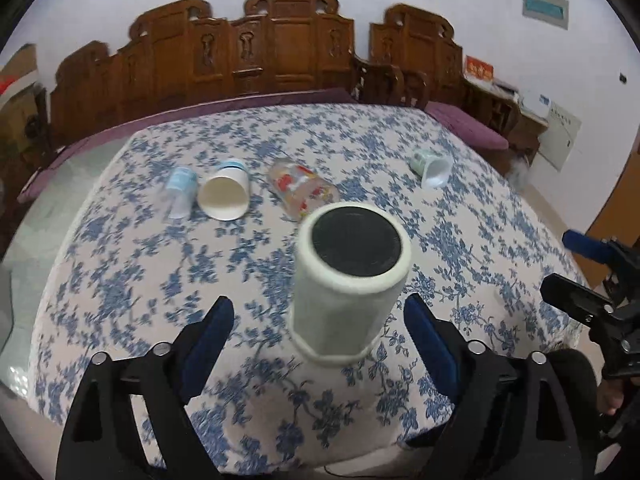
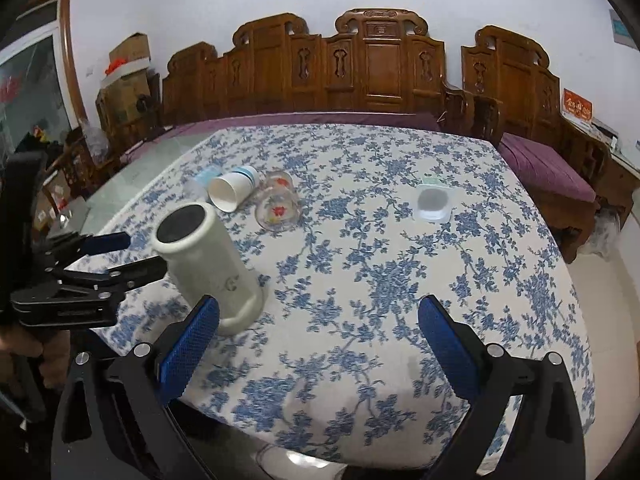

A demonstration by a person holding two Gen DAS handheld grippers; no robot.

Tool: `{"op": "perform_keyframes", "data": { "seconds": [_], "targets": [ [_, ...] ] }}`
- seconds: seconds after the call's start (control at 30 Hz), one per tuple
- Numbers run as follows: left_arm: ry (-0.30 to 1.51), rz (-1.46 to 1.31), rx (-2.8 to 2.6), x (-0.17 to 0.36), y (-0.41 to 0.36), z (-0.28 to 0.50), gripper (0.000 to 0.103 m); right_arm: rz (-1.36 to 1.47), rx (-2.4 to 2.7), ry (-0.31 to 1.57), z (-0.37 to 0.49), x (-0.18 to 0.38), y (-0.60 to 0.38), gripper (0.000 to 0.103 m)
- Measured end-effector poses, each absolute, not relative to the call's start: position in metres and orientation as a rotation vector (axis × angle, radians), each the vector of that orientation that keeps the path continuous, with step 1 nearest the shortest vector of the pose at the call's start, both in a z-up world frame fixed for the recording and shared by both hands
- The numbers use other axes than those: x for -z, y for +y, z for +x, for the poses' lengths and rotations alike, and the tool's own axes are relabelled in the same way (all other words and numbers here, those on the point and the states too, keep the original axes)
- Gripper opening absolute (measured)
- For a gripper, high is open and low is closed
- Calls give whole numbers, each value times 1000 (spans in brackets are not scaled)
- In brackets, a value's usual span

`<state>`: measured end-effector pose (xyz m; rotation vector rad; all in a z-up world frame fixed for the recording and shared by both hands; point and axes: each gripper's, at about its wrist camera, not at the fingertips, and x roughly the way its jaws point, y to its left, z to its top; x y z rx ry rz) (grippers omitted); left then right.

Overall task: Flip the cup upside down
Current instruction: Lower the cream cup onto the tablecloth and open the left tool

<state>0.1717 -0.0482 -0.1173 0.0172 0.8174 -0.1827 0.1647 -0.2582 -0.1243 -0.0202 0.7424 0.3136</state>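
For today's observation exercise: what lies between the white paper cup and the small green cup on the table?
The flowered glass, lying on its side near the white paper cup; bare cloth runs on to the small green cup. Left wrist view.

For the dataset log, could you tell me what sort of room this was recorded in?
Probably a home living or dining room: a carved wooden bench with purple cushions lines the wall, behind a table with a floral tablecloth holding household cups.

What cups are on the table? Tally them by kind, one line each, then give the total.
Tall white cup, standing rim-down, dark base up: 1
White paper cup on its side: 1
Clear glass with red print on its side: 1
Clear cup with blue label on its side: 1
Pale green cup on its side: 1
Total: 5
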Motion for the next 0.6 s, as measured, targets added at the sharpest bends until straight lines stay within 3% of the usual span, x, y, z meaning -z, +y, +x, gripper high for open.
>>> {"op": "perform_keyframes", "data": {
  "seconds": [0.1, 0.33, 0.6],
  "targets": [
    [806, 0, 164, 111, -37, 160, 95, 3, -312, 737, 157, 121, -253, 100],
    [781, 26, 102, 96, -21, 124, 95, 44, -312, 720, 132, 111, -235, 100],
    [628, 15, 69, 55, -9, 65, 95, 62, -279, 516, 72, 63, -226, 100]
  ]
}}
